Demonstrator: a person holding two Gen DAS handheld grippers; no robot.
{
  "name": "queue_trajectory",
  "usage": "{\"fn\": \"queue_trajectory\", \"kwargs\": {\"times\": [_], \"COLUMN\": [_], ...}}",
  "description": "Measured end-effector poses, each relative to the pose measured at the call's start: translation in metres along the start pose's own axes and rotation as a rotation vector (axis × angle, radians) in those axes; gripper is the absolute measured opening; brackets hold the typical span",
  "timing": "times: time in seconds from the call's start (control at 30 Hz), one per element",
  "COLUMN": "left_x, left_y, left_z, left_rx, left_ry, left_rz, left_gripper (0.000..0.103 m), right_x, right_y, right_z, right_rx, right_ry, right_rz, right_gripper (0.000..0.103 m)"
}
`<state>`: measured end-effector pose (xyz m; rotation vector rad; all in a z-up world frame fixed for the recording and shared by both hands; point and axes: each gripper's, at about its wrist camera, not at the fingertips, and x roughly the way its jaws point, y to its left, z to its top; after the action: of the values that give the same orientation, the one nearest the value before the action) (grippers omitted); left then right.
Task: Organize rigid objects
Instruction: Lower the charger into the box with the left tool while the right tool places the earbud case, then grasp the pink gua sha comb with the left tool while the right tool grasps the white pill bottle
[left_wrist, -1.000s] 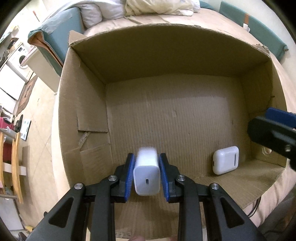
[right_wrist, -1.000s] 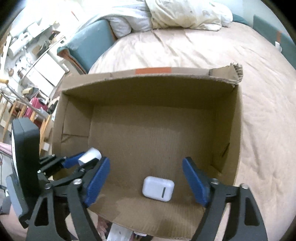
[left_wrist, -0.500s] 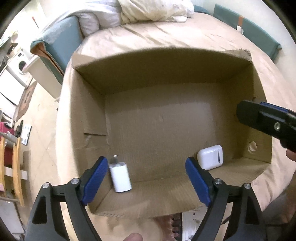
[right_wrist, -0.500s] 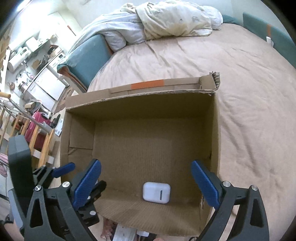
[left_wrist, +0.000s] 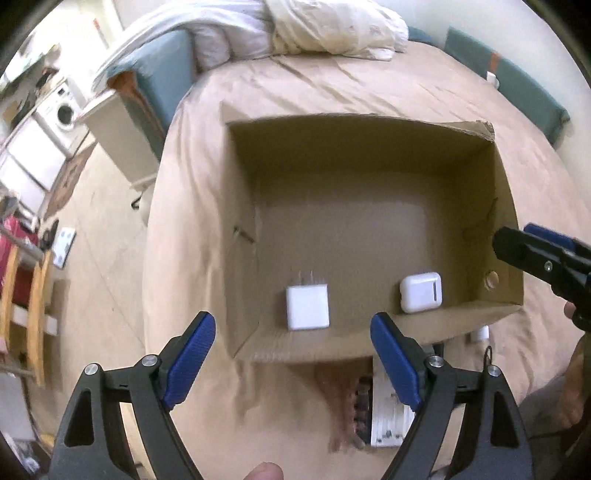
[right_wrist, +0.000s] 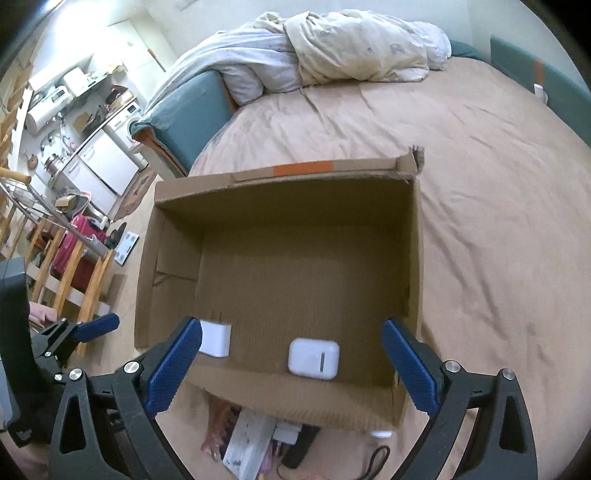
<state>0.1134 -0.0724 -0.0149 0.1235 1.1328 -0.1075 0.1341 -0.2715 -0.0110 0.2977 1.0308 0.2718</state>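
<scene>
An open cardboard box (left_wrist: 243, 206) (right_wrist: 173, 229) sits on a bed. On its floor near the front wall lie a white wall charger (left_wrist: 307, 307) (right_wrist: 216, 338), prongs pointing away, and a white earbud case (left_wrist: 421, 292) (right_wrist: 314, 357) to its right. My left gripper (left_wrist: 291, 362) hangs open above the box's front edge, nothing between its blue pads. My right gripper (right_wrist: 291, 367) is also open, wide, above the front edge over the earbud case, holding nothing. One finger of the right gripper (left_wrist: 535, 254) shows at the right of the left wrist view; the left gripper (right_wrist: 85, 328) appears at the left of the right wrist view.
The beige bedspread (right_wrist: 498, 221) spreads around the box, with a rumpled duvet (right_wrist: 351, 48) at the head. Between me and the box lie a white power strip (right_wrist: 247, 439) (left_wrist: 388, 413) and a dark cable (right_wrist: 376, 458). Wooden chairs (right_wrist: 66, 280) and kitchen units stand left.
My left gripper opened and let go of the charger, which now lies on the box floor. Both grippers rose and drew back from the box; the right opened slightly wider.
</scene>
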Motion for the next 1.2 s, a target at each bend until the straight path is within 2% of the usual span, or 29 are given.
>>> {"fn": "queue_trajectory", "kwargs": {"times": [0.27, 0.37, 0.47, 0.73, 1.03, 1.2], "left_x": [-0.005, -0.001, 0.005, 0.007, 0.007, 0.013], "left_y": [0.019, 0.023, 0.025, 0.035, 0.046, 0.056], "left_z": [-0.028, -0.04, -0.049, -0.051, -0.054, -0.058], "left_rx": [-0.078, -0.078, -0.065, -0.092, -0.128, -0.147], "left_ry": [0.006, 0.005, 0.017, 0.02, 0.018, 0.046], "left_rz": [0.003, -0.019, -0.003, 0.003, 0.005, 0.017], "left_gripper": [0.084, 0.084, 0.084, 0.084, 0.084, 0.084], "right_x": [-0.012, -0.015, -0.018, -0.021, -0.02, -0.017], "right_y": [-0.004, -0.008, -0.013, -0.017, -0.021, -0.041], "right_z": [-0.027, -0.037, -0.045, -0.065, -0.078, -0.081], "right_rx": [-0.007, 0.006, 0.035, 0.066, 0.039, 0.11], "right_ry": [0.021, 0.036, 0.046, 0.07, 0.094, 0.136], "right_rz": [-0.032, -0.041, -0.036, -0.06, -0.096, -0.095], "right_gripper": [0.103, 0.103, 0.103, 0.103, 0.103, 0.103]}}
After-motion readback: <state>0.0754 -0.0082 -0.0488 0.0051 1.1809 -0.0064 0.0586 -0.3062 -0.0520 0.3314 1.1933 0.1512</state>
